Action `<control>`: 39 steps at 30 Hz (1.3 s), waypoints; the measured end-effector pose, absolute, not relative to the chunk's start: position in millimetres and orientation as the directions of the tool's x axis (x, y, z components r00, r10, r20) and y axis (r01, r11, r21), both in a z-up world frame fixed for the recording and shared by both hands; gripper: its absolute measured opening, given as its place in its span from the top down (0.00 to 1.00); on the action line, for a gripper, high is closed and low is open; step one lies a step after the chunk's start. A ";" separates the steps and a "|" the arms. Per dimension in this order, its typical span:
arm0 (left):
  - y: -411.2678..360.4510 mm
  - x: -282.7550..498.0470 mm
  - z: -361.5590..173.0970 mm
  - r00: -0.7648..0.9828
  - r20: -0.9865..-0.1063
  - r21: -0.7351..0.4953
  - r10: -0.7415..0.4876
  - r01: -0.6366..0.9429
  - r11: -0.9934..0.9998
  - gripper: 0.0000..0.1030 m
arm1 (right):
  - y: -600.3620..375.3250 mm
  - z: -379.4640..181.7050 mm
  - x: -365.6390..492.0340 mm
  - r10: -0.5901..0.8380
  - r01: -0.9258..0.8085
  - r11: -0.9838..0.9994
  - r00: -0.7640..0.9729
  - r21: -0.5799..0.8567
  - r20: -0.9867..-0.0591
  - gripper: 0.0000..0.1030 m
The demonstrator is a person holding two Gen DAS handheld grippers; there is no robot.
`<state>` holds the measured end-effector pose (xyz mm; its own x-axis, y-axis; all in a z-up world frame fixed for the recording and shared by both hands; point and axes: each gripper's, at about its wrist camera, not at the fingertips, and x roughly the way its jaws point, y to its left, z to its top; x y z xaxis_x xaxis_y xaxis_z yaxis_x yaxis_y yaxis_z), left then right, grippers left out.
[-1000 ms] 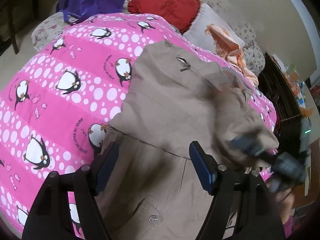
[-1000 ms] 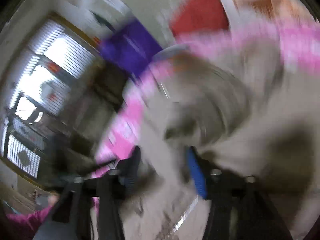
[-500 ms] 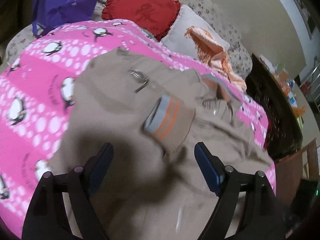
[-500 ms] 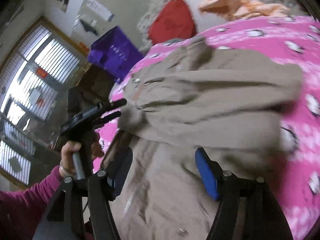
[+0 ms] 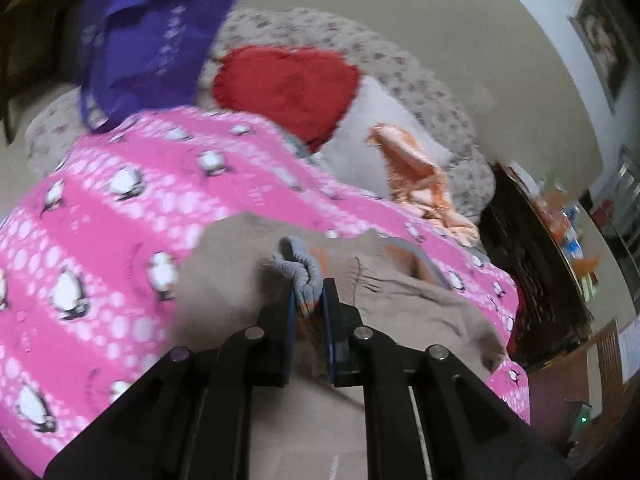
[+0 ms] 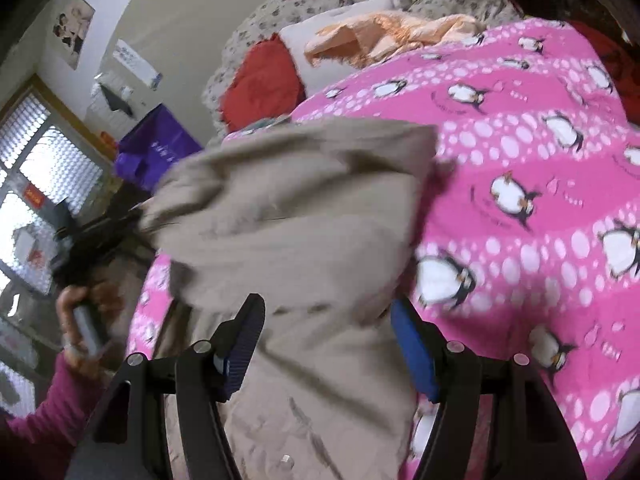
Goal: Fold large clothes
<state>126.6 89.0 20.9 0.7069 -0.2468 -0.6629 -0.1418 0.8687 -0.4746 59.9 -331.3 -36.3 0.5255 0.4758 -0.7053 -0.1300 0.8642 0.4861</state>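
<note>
A large beige jacket lies on the pink penguin blanket. My left gripper is shut on the jacket's grey and orange ribbed sleeve cuff, which bunches out above the fingers. In the right wrist view the jacket is partly folded over itself, and my right gripper is open just above its lower part, holding nothing. The left gripper and the hand on it show blurred at the left edge there.
A purple bag, a red heart cushion, a white pillow and an orange cloth lie at the head of the bed. A dark cluttered cabinet stands to the right. A window is at the left.
My left gripper has closed on the sleeve cuff, which lay loose on the jacket half a second ago. The right gripper has stayed open and shifted over the jacket's lower part.
</note>
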 end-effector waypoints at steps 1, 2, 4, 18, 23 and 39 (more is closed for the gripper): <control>94.2 127.1 14.4 0.686 -0.684 -0.466 -0.249 -0.148 0.872 0.91 | -327.9 -36.2 66.2 0.453 -0.124 0.877 0.535 0.465 -0.713 0.33; 98.2 125.4 6.7 0.669 -0.702 -0.456 -0.243 -0.161 0.875 0.91 | -324.4 -35.5 73.4 0.435 -0.122 0.887 0.544 0.445 -0.718 0.33; 99.8 122.8 -12.7 0.627 -0.743 -0.435 -0.233 -0.189 0.880 0.91 | -321.3 -33.7 87.7 0.403 -0.107 0.901 0.568 0.420 -0.718 0.33; 96.9 132.7 -41.0 0.572 -0.781 -0.459 -0.252 -0.252 0.852 0.59 | -355.5 -71.8 211.2 0.261 0.181 0.892 0.542 0.414 -0.799 0.43; 108.8 131.0 -48.0 0.570 -0.779 -0.476 -0.263 -0.263 0.839 0.53 | -363.9 -55.0 144.1 0.437 0.055 0.841 0.519 0.539 -0.735 0.35; 102.1 110.0 -20.6 0.622 -0.764 -0.405 -0.170 -0.258 0.877 0.47 | -365.5 -95.5 68.7 0.433 -0.001 0.871 0.476 0.492 -0.766 1.00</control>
<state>110.0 102.1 -20.6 0.6224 -0.1695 -0.7641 -0.2582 0.8772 -0.4049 68.7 -365.5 -95.5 0.4755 0.4329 -0.7658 -0.0010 0.8708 0.4916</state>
